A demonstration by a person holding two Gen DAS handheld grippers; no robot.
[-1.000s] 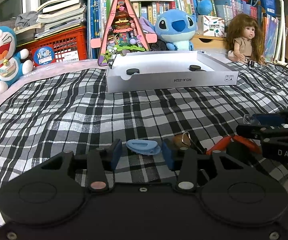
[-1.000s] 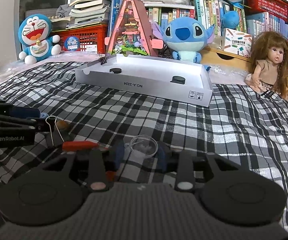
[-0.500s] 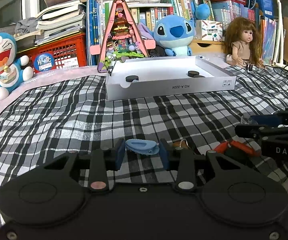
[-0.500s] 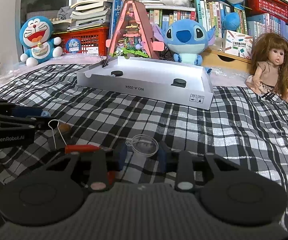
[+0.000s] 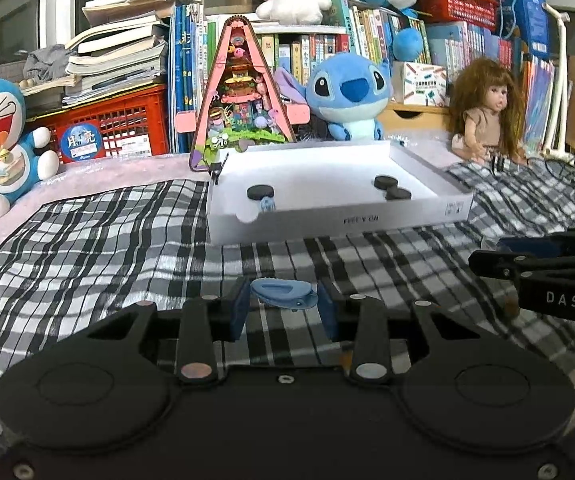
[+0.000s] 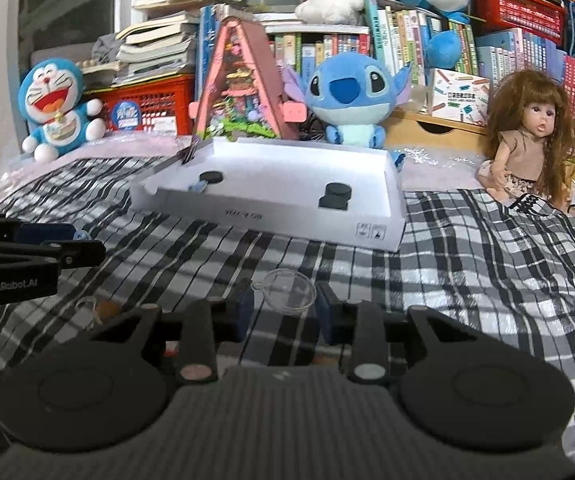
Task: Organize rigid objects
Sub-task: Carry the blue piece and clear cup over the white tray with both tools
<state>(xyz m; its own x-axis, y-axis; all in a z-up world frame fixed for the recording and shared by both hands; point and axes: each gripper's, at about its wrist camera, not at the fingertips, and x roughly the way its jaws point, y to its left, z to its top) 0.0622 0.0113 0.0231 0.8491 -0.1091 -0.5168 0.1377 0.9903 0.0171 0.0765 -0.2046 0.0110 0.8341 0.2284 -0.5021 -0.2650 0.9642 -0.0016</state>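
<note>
Blue pads of the left gripper [image 5: 283, 312] are clamped on a blue plastic clip [image 5: 284, 294], held clear of the checked cloth [image 5: 99, 248]. A clear round plastic lid [image 6: 284, 291] is gripped between the pads of the right gripper [image 6: 283, 312]. Beyond both, a white cardboard tray [image 5: 335, 224] is seen on the cloth, with black discs [image 5: 262, 192] lying inside.

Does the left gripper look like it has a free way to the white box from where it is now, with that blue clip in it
Probably yes. The left gripper, shut on the blue clip, faces the white box across bare checked cloth; the right gripper sits off to the side.
</note>
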